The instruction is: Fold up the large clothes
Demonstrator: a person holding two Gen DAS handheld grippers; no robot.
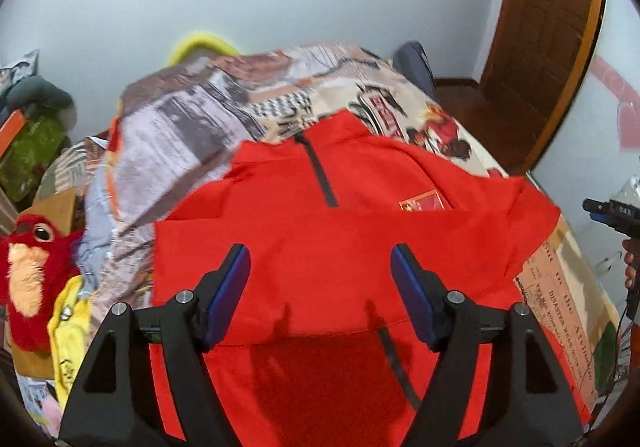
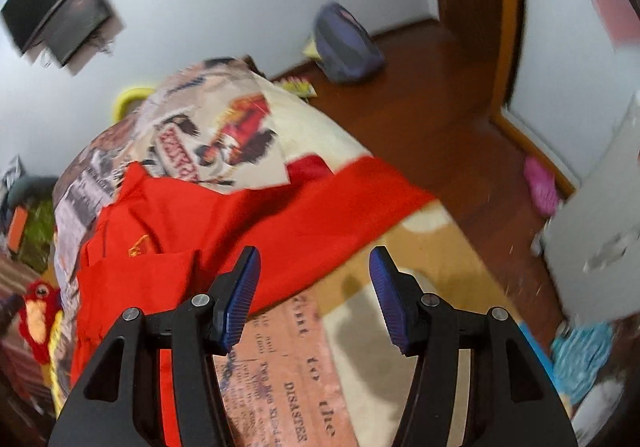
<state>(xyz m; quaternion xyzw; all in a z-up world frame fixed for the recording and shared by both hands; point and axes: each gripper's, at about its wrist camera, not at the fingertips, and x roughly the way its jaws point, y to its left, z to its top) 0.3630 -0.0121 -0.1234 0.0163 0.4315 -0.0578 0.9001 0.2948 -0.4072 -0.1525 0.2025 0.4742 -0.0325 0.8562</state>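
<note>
A large red jacket (image 1: 340,247) with a dark zipper and a small flag badge lies spread on the bed, its lower part folded up over the chest. My left gripper (image 1: 320,259) hovers open and empty above the jacket's folded middle. In the right wrist view the jacket (image 2: 240,223) lies to the left, with one sleeve stretched toward the bed's right edge. My right gripper (image 2: 314,263) is open and empty, above the jacket's right edge and the bedsheet. The other gripper (image 1: 612,213) shows at the far right of the left wrist view.
The bed has a newspaper-print sheet (image 1: 568,311) and a patterned quilt (image 1: 192,135) bunched at the far left. A red plush toy (image 1: 28,279) sits left of the bed. A backpack (image 2: 348,47) and a pink item (image 2: 540,183) lie on the wooden floor. A door (image 1: 548,27) stands at the right.
</note>
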